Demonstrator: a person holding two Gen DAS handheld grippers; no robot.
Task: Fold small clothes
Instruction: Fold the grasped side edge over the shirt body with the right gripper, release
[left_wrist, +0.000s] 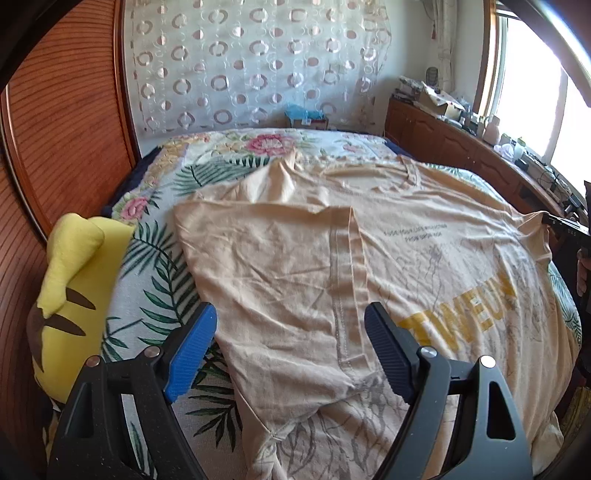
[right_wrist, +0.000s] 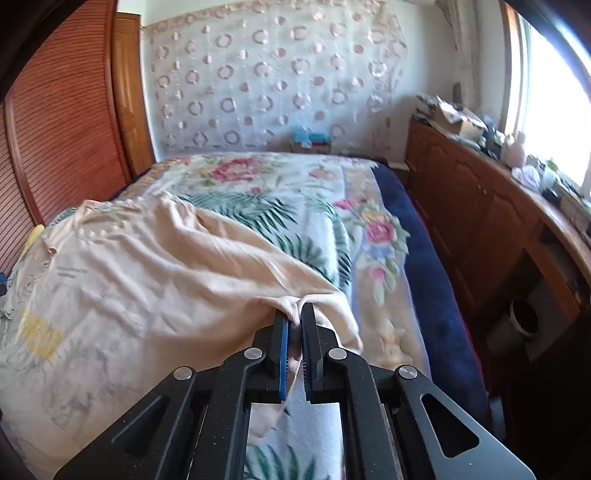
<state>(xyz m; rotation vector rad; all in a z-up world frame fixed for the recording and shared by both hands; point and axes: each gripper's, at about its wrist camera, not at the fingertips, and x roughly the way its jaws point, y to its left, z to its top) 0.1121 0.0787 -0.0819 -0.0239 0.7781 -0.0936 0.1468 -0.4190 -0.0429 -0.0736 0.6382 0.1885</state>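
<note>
A pale peach T-shirt with yellow lettering lies spread on the floral bedspread, its left side folded inward over the body. My left gripper hovers open above the folded part, with nothing between its blue and black pads. In the right wrist view my right gripper is shut on a bunched edge of the T-shirt, and cloth rises in a ridge from the bed to the pinch. At the right edge of the left wrist view a dark part of the right gripper shows beside the shirt's lifted corner.
A yellow plush toy lies at the bed's left side beside a wooden slatted headboard. A long wooden cabinet with clutter on top runs along the right under the window. A small box sits beyond the bed's far end.
</note>
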